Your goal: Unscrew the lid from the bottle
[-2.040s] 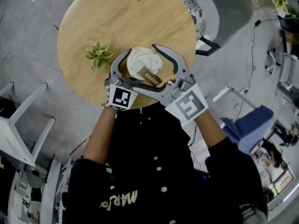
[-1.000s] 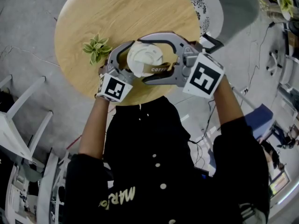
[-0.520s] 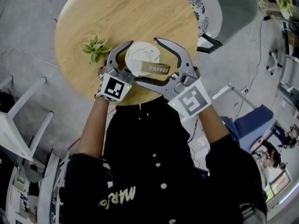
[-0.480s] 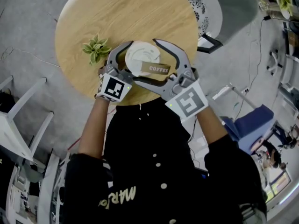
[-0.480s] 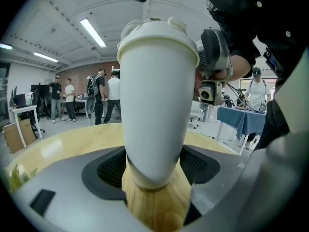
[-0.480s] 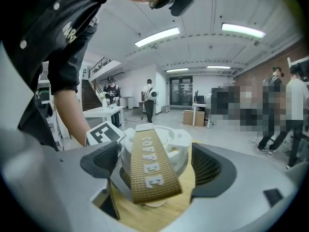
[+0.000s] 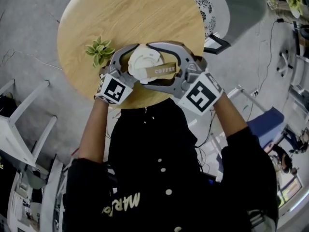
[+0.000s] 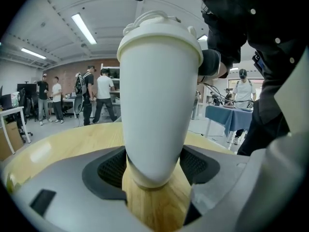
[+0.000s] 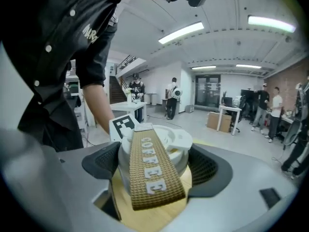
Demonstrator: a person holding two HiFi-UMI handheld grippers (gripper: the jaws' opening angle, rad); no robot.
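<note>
Two grippers: a person in a dark buttoned top holds one in each hand, and both meet at a single white bottle.
Bench: round, pale wood grain, on a grey floor.
Bottle: stands upright on the bench close to the edge nearest the person; its body narrows toward the foot.
Left gripper: jaws closed on the bottle's lower body, with a dark ribbed pad pressed against each side just above the foot.
Lid: white and ridged, seated on top of the bottle.
Strap: tan woven band lettered "COFFEE", lying across the lid and hanging down toward the right gripper's camera.
Right gripper: jaws have just been closing; the lid sits between them, with a ribbed pad against each side.
Marker cubes: the left one and the right one sit over the bench's near edge, either side of the bottle.
Plant: small, green and spiky, on the bench just beside the left gripper's outer jaw, apart from the bottle.
Background: several people standing in a lit workshop room.
</note>
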